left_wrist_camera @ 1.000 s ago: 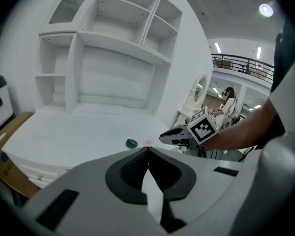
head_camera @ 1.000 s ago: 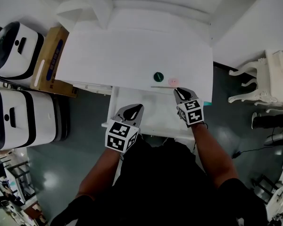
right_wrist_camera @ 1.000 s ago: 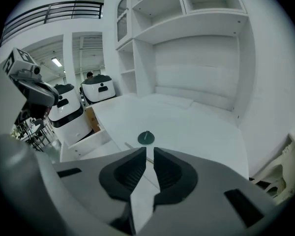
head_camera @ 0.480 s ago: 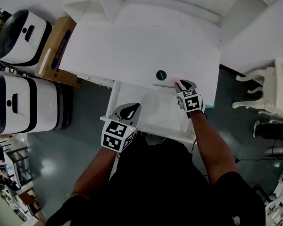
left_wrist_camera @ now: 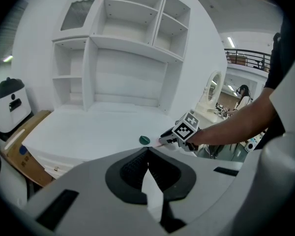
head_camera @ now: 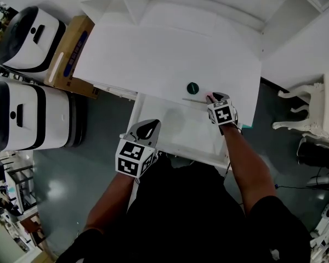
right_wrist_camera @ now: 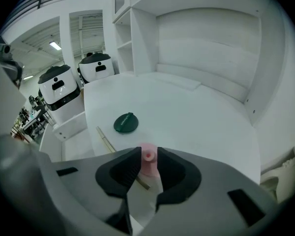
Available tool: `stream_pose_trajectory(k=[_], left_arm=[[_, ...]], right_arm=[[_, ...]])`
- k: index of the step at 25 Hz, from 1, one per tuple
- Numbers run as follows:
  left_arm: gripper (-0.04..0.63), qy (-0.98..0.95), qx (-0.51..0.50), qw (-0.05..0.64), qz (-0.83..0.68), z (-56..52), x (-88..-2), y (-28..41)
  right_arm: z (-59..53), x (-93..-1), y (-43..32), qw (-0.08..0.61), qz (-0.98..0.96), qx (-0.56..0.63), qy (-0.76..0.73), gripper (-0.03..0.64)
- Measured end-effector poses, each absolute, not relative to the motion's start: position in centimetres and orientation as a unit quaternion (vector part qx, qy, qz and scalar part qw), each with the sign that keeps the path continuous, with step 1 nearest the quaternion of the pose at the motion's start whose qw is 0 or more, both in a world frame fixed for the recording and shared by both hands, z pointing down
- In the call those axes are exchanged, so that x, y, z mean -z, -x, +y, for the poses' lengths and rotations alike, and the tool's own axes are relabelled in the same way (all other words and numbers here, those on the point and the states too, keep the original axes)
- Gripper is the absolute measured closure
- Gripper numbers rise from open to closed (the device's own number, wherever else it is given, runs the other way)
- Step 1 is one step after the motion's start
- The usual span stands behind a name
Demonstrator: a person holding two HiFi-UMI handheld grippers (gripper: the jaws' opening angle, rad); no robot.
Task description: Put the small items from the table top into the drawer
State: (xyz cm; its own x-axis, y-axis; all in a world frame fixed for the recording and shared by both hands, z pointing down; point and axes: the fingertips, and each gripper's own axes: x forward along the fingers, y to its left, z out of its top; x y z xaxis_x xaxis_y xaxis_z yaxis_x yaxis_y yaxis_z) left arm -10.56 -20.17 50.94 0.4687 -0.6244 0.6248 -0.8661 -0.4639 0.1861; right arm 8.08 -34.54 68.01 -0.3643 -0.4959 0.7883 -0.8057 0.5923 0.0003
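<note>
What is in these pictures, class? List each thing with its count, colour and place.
desk top: one, white, centre
drawer: one, white, open below its front edge
disc: one, dark green, on desk top
stick: one, tan, beside disc
small item: one, pink, desk top's front edge
machines: two, white and black, floor left
cardboard box: one, brown, left of desk
chair: one, white, floor right
left gripper: one, grey, jaws together, by drawer's front
right gripper: one, grey, closed on small item
</note>
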Motion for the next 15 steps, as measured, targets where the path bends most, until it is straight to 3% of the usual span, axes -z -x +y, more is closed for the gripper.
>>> stream_pose_trajectory(k=[15], left_arm=[[0.592, -0.829, -0.237, 0.249, -0.441, -21.0, -50.7, 10.5]], right_arm=[[-34.8, -66.8, -8.1, 0.386, -0.800, -0.193, -0.417, 0.558]])
